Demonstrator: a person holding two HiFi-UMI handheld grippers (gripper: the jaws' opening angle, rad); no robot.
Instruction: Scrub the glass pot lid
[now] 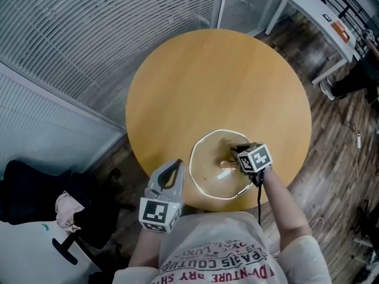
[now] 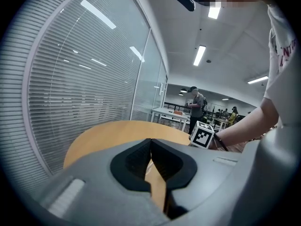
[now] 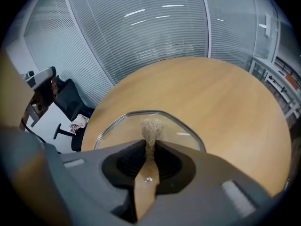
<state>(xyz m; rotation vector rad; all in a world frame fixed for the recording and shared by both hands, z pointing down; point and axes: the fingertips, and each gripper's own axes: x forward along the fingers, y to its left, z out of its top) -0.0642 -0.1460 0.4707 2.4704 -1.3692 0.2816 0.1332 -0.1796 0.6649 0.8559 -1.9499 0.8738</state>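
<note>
The glass pot lid (image 1: 210,170) lies flat on the round wooden table (image 1: 207,81), near its front edge. My right gripper (image 1: 238,154) hovers over the lid's right half, shut on a wooden-handled brush (image 3: 146,178). The pale bristles (image 3: 151,128) stick out past the jaws above the glass lid (image 3: 117,126). My left gripper (image 1: 175,165) is at the table's front edge, just left of the lid and not touching it. Its jaws are shut with nothing between them (image 2: 150,142). The right gripper's marker cube (image 2: 203,135) shows in the left gripper view.
A slatted glass partition (image 1: 89,34) curves round the table's far and left sides. A black chair (image 1: 35,197) with a cloth on it stands at the lower left. A white table (image 1: 317,10) is at the top right. A person (image 2: 195,106) stands far off.
</note>
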